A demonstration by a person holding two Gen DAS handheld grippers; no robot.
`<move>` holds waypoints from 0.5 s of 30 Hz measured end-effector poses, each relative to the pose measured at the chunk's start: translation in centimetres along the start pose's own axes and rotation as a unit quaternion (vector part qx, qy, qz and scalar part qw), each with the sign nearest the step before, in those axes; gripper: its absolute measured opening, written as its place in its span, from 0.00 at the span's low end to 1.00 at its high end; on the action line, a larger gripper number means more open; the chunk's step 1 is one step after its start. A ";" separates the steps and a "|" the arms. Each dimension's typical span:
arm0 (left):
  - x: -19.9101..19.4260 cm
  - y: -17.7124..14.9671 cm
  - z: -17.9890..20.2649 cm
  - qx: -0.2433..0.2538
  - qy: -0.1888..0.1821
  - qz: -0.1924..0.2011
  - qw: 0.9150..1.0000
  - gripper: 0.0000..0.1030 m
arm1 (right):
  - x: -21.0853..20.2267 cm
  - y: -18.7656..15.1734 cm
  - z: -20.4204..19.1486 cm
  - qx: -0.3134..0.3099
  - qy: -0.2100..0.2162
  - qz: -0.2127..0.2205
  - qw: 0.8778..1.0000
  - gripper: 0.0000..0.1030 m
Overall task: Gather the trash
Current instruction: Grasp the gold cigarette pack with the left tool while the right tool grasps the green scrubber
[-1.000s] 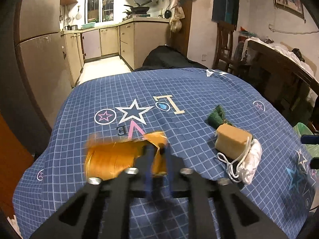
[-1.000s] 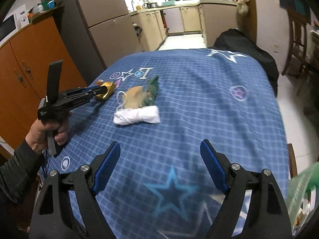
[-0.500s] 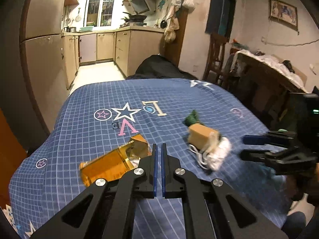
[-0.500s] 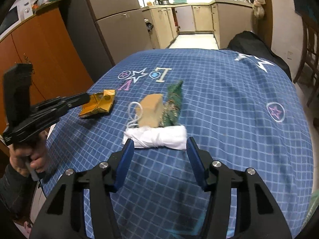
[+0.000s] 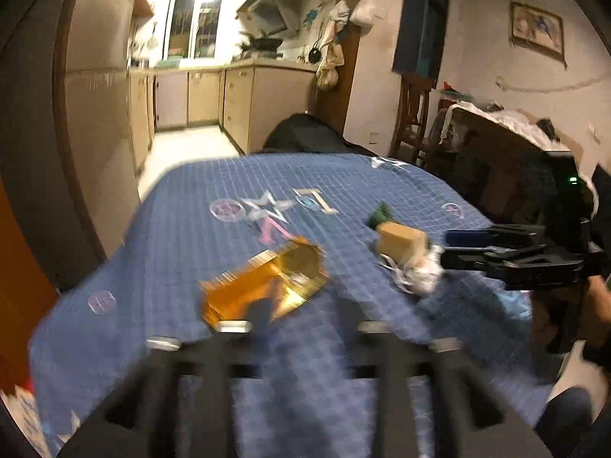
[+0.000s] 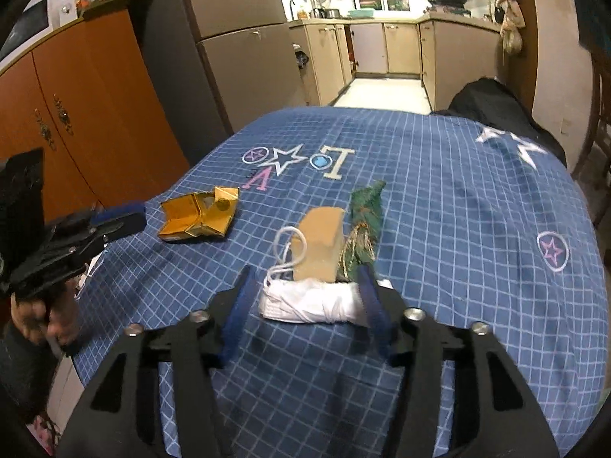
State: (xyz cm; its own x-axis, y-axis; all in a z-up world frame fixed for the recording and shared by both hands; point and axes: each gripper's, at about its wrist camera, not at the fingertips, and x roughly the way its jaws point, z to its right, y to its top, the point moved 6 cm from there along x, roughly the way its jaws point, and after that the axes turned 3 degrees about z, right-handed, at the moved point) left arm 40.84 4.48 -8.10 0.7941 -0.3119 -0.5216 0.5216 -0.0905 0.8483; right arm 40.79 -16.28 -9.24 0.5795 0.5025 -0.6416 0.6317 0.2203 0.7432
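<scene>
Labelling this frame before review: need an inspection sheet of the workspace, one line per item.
Surface: blue checked tablecloth with star and letter prints, covering the table.
Job's things: crushed gold carton, lying apart from a pile of tan block, green wrapper and white mask with ear loops.
Clutter: nothing seen on the cloth besides these.
Grippers: left gripper blurred, fingers spread, having just opened, nothing between them, carton just ahead. Right gripper straddles the mask, jaws just opened slightly; grip not visible.
Cables: nothing seen.
Surroundings: orange cabinet, fridge, kitchen counters, wooden chair.
</scene>
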 end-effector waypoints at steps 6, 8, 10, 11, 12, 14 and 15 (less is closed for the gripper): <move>1.5 1.9 -2.0 0.105 -0.024 -0.023 0.994 0.70 | 0.0 -0.4 0.9 0.018 -0.008 0.000 1.000 0.60; 2.8 1.2 -1.9 0.126 -0.042 -0.049 0.990 0.70 | 0.1 -0.5 1.1 0.024 -0.008 0.000 1.000 0.60; 4.2 0.2 -1.8 0.149 -0.051 -0.074 0.985 0.70 | 0.3 -0.5 1.0 0.027 -0.007 0.000 1.000 0.60; 4.8 0.2 -2.0 0.153 -0.043 -0.078 0.984 0.70 | 0.4 -0.4 0.9 0.027 -0.005 -0.001 1.000 0.60; 5.6 -0.1 -2.1 0.154 -0.041 -0.084 0.984 0.70 | 0.6 -0.3 0.7 0.024 -0.003 -0.002 1.000 0.60; 6.5 -0.7 -2.3 0.153 -0.044 -0.092 0.983 0.70 | 0.9 -0.2 0.2 0.015 0.002 -0.006 1.000 0.60; 6.8 -1.0 -2.1 0.155 -0.046 -0.094 0.982 0.70 | 1.0 -0.3 0.0 0.013 0.003 -0.007 1.000 0.60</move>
State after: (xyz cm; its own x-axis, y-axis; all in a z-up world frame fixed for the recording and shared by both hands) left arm 46.37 4.43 -12.65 0.6529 -0.3455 -0.6741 0.5250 -0.4351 0.7315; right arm 41.22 -15.84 -10.09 0.5681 0.5047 -0.6500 0.6520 0.2059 0.7298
